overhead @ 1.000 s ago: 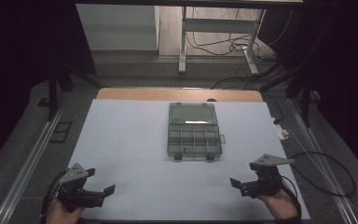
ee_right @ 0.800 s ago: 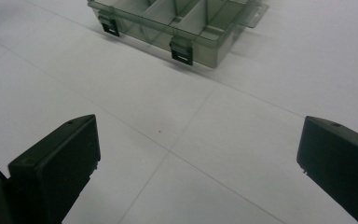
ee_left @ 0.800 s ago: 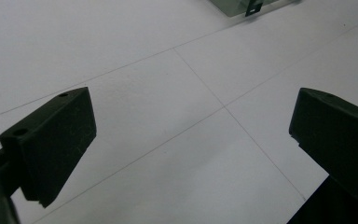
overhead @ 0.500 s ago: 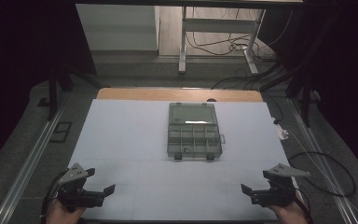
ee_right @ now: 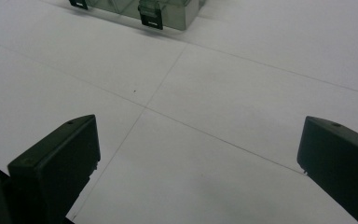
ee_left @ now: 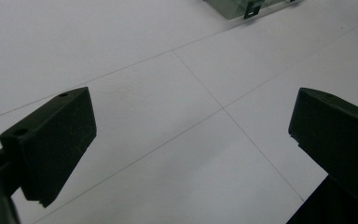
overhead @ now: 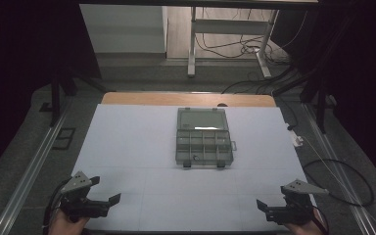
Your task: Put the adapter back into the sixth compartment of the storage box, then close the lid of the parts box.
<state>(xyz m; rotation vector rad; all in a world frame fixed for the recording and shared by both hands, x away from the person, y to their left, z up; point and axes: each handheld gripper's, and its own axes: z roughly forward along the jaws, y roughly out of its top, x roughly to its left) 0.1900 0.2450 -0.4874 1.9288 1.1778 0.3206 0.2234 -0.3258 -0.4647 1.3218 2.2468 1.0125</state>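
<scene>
High view: both grippers, left (overhead: 108,199) and right (overhead: 263,205), wait wide open near us; next, reach far to the open organizer box (overhead: 203,137).

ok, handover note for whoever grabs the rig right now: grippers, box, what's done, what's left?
Left gripper: open, holding nothing, low over the near left corner of the white table.
Right gripper: open, holding nothing, near right corner.
Compartment box: mid-table, towards the far side, lid open and lying flat behind the tray. Two latches hang at its near edge, one seen in the right gripper view. One small item shows in a front compartment; the other compartments look empty.
Done: nothing on the box that shows; neither gripper touches it.
Left: reach forward to the box; likely the lid or its contents.
</scene>
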